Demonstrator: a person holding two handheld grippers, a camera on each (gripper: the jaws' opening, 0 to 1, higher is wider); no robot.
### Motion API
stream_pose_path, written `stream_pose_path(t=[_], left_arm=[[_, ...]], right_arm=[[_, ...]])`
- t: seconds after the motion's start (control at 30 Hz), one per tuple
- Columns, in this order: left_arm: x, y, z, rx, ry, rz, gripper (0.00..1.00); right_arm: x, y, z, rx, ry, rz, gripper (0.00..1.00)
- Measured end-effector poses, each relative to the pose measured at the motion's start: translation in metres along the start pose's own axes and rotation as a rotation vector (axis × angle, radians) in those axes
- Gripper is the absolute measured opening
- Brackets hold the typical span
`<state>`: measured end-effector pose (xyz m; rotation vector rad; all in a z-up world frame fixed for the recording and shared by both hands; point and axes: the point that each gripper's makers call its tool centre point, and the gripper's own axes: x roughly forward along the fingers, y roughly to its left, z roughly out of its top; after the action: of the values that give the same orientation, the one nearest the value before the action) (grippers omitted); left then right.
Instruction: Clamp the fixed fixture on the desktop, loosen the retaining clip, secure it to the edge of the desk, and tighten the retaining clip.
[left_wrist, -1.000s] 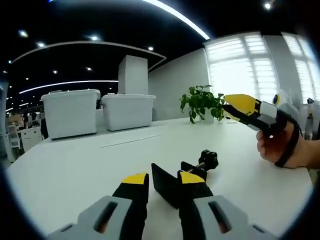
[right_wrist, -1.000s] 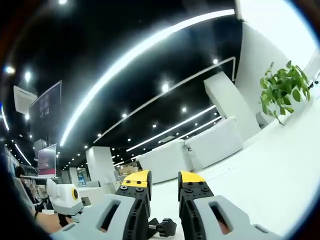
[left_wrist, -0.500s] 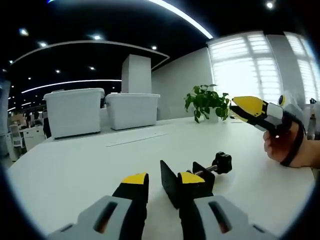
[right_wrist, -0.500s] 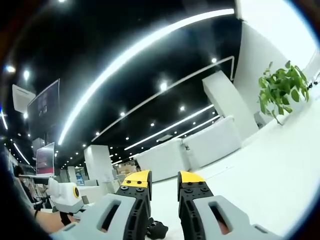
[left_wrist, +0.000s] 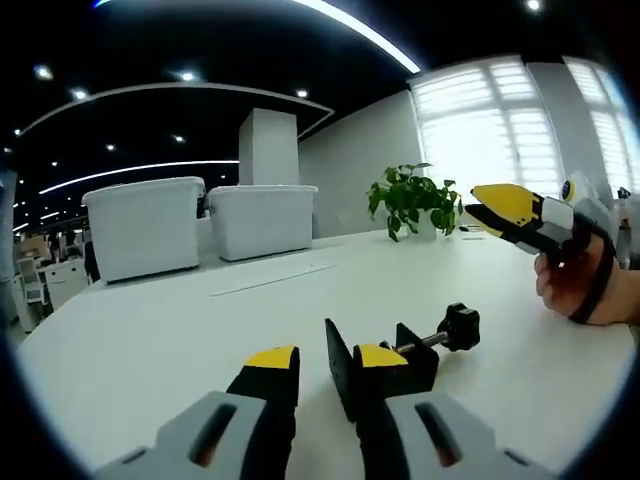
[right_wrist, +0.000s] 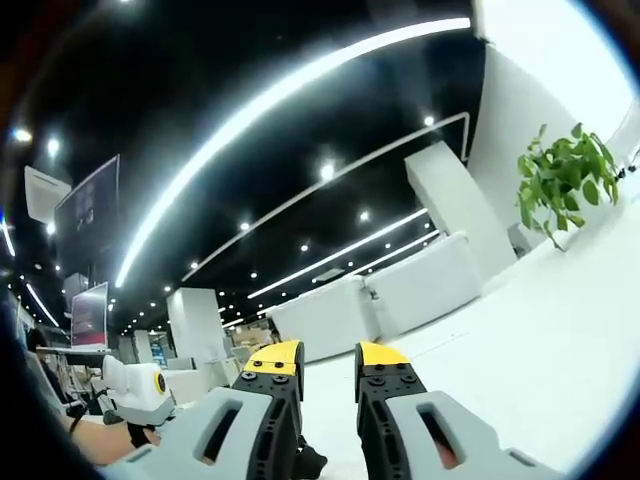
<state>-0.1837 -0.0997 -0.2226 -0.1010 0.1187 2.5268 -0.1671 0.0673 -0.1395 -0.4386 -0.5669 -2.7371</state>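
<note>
Resting on the white desktop, the black C-clamp fixture lies just ahead of the left gripper, touching its right jaw tip; jaws slightly apart, holding nothing. Judged rigid, metal, fairly heavy: grasp the frame, not the screw knob. The right gripper hovers raised, slightly parted, empty.

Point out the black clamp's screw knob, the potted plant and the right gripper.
screw knob (left_wrist: 462, 326), left gripper view, on the black round knob.
potted plant (left_wrist: 410, 195), left gripper view, on its leaves.
right gripper (left_wrist: 473, 209), left gripper view, between its yellow tips.
</note>
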Motion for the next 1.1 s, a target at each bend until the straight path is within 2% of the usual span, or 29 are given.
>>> stream_pose_path(t=[0.2,0.43,0.57,0.6,0.63,0.67,0.7,0.8,0.9,1.1], left_arm=[[0.004,-0.004,-0.003,0.005,0.017,-0.018,0.17],[0.016,0.004,-0.007,0.008,0.032,-0.03,0.12],[0.016,0.003,-0.009,0.019,0.04,-0.027,0.08],[0.016,0.003,-0.009,0.021,0.041,-0.021,0.07],[0.016,0.004,-0.01,0.021,0.046,-0.022,0.06],[0.016,0.004,-0.01,0.018,0.047,-0.019,0.06],[0.016,0.005,-0.01,0.016,0.048,-0.017,0.06],[0.015,0.005,-0.01,0.017,0.05,-0.015,0.06],[0.016,0.007,-0.011,0.019,0.055,-0.013,0.06],[0.019,0.008,-0.02,0.069,0.105,-0.016,0.07]], right_arm=[[-0.001,0.001,0.0,-0.002,0.002,0.001,0.2],[-0.003,0.004,-0.002,0.001,0.012,0.005,0.2],[-0.004,0.008,-0.004,0.009,0.024,0.019,0.2],[-0.004,0.01,-0.007,0.022,0.036,0.032,0.2],[-0.003,0.018,-0.014,0.071,0.072,0.072,0.2],[-0.003,0.022,-0.021,0.079,0.109,0.09,0.2],[-0.003,0.025,-0.029,0.056,0.149,0.1,0.2],[-0.005,0.04,-0.043,0.018,0.212,0.159,0.22],[-0.011,0.056,-0.057,-0.076,0.272,0.214,0.22],[-0.015,0.06,-0.06,-0.094,0.287,0.222,0.22]])
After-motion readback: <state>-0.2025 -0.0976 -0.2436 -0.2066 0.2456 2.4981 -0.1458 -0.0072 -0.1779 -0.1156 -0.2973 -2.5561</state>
